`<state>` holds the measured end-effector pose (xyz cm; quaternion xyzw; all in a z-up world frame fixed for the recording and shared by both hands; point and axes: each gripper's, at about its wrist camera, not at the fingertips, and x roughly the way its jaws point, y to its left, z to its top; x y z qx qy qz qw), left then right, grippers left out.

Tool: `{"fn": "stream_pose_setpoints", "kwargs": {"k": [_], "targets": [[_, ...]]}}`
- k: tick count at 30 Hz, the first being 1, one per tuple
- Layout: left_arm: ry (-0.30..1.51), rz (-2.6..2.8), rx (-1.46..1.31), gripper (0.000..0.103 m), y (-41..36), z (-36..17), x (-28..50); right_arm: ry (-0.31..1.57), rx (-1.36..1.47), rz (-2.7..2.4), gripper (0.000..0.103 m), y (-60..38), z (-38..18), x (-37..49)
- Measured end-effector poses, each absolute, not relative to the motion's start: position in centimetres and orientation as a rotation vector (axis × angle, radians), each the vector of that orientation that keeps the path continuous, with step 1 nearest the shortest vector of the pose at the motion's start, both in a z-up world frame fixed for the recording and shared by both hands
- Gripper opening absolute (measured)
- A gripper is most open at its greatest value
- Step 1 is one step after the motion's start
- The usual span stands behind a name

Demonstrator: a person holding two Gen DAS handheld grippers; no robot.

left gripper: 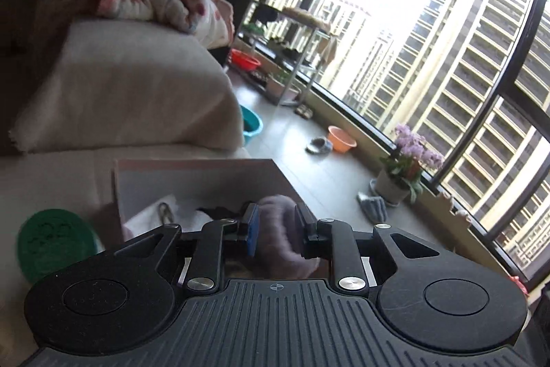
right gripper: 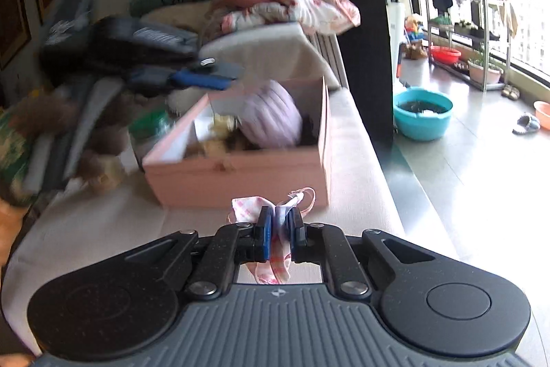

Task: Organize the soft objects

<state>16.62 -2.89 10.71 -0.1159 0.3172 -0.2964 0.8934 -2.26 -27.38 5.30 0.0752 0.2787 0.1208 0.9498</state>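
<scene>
**Box nearly full, sofa strip ahead clear**

We see the pink box crowded by a lilac knitted hat, leaving only a gap along its near left wall. The left gripper hangs over its left rim, blocking that approach. Bare cushion lies before the box; a plush pile walls the left side.
</scene>
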Motion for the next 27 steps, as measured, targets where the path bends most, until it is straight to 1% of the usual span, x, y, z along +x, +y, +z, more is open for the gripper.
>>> {"fn": "stream_pose_setpoints", "kwargs": {"k": [4,8,9,10,11,12,14,17,19,21,22,24,25,26,27], "targets": [[0.612,-0.542,-0.174,0.025,0.0,10.7,12.7,0.472,0.130,0.247,0.010,-25.9,8.3,0.7],[0.653,-0.495,-0.145,0.025,1.5,7.9,7.4,0.422,0.121,0.272,0.010,-23.1,11.0,6.2],[0.668,-0.474,-0.142,0.025,2.2,7.2,6.8,0.416,0.128,0.284,0.014,-22.4,11.4,7.8],[0.683,-0.456,-0.134,0.025,2.6,6.7,6.5,0.427,0.129,0.287,0.021,-21.6,11.5,9.4],[0.699,-0.434,-0.122,0.025,3.0,6.2,6.1,0.468,0.120,0.285,0.041,-21.0,11.5,11.2],[0.712,-0.415,-0.110,0.025,3.6,5.7,5.8,0.511,0.117,0.285,0.053,-20.6,11.4,12.5],[0.727,-0.381,-0.088,0.025,4.5,5.1,5.5,0.563,0.132,0.270,0.054,-20.2,10.7,13.8],[0.749,-0.330,-0.051,0.025,5.4,4.3,4.1,0.553,0.121,0.239,0.054,-20.4,10.0,11.6],[0.776,-0.316,-0.050,0.025,5.5,3.4,3.6,0.527,0.079,0.232,0.058,-20.5,9.6,8.5],[0.819,-0.316,-0.067,0.025,5.1,2.3,3.7,0.512,0.002,0.214,0.067,-20.3,8.8,5.3],[0.840,-0.314,-0.079,0.026,4.9,1.8,3.7,0.515,-0.036,0.209,0.069,-20.1,8.3,4.0],[0.801,-0.303,-0.075,0.029,4.2,1.6,3.1,0.555,-0.067,0.205,0.072,-20.0,7.0,1.9],[0.800,-0.298,-0.073,0.036,3.8,1.5,3.1,0.600,-0.065,0.213,0.072,-19.9,6.0,1.3],[0.801,-0.297,-0.076,0.048,3.3,1.5,3.2,0.644,-0.058,0.221,0.072,-19.9,5.0,1.1],[0.804,-0.305,-0.082,0.053,2.9,1.6,3.1,0.686,-0.048,0.227,0.072,-19.8,4.1,1.0]]}}
